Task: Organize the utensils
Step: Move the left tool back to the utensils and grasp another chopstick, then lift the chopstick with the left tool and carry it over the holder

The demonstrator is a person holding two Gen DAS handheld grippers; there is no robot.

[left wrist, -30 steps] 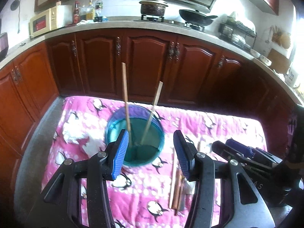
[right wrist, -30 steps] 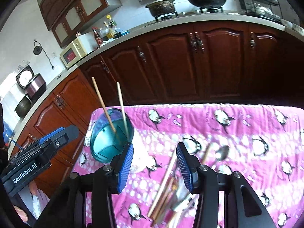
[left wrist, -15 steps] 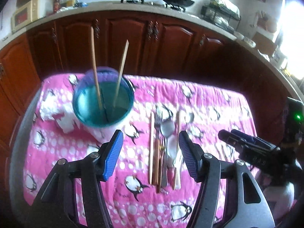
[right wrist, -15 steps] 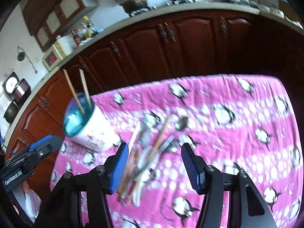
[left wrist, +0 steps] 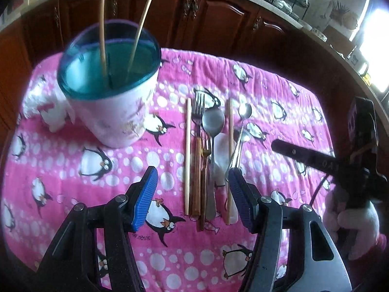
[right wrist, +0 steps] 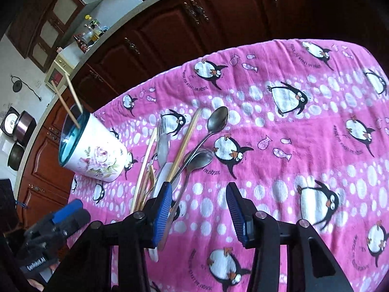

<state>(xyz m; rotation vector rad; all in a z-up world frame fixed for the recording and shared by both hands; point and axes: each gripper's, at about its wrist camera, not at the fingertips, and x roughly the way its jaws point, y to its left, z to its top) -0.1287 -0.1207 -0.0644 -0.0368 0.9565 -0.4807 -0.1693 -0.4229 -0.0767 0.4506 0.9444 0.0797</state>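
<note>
Pink penguin cloth [left wrist: 73,170], left gripper [left wrist: 192,194] fingers spread empty above cutlery [left wrist: 209,150], right gripper [right wrist: 198,209] closing empty, floral cup [right wrist: 97,155] side only there.

Both wrist cameras tilt steeply down, close over the pink penguin cloth [left wrist: 73,170], the left facing the utensil row [left wrist: 209,160], the right angled beside it, sharing the cup [right wrist: 94,153].

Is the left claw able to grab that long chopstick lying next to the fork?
Probably yes. The left claw is wide open and empty, right above the pile. The chopstick lies on the pile's outer edge, with bare cloth on one side, but the fork beside it could get pinched too.
</note>
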